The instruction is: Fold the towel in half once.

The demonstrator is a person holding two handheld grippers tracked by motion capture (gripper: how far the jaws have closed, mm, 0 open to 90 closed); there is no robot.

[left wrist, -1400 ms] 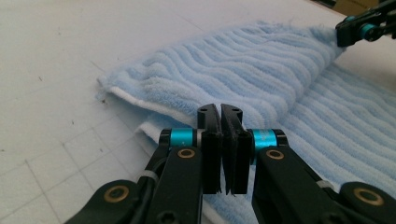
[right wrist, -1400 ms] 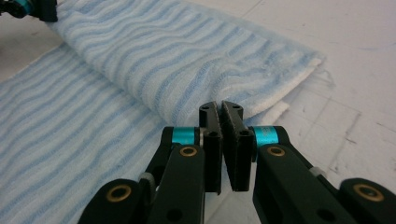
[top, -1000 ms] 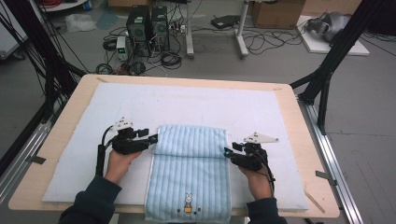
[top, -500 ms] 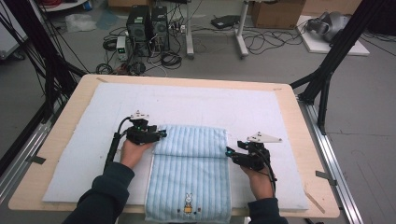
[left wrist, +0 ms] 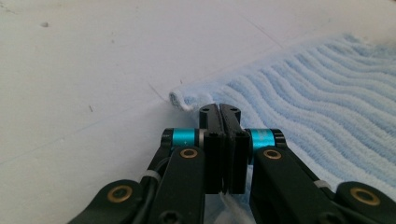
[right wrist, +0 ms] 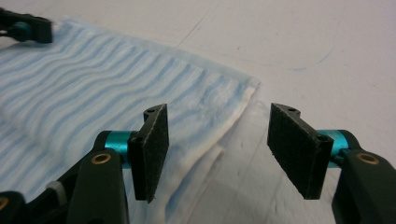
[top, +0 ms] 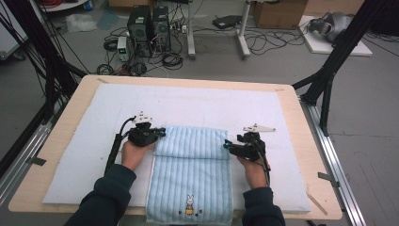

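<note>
Left gripper (left wrist: 219, 112) has just snapped closed at the folded edge of the light-blue striped terry towel (top: 193, 160), mid-mat; whether it pinches cloth, I cannot tell. Right gripper (right wrist: 217, 140), jaws just widening, empty, straddles the opposite corner: it should bite both layers before lifting evenly.

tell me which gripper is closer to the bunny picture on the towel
Right, by a small margin. The right gripper sits at the fold's right end, up and right of the bunny picture on the towel; the left gripper is farther up at the fold's left end.
</note>
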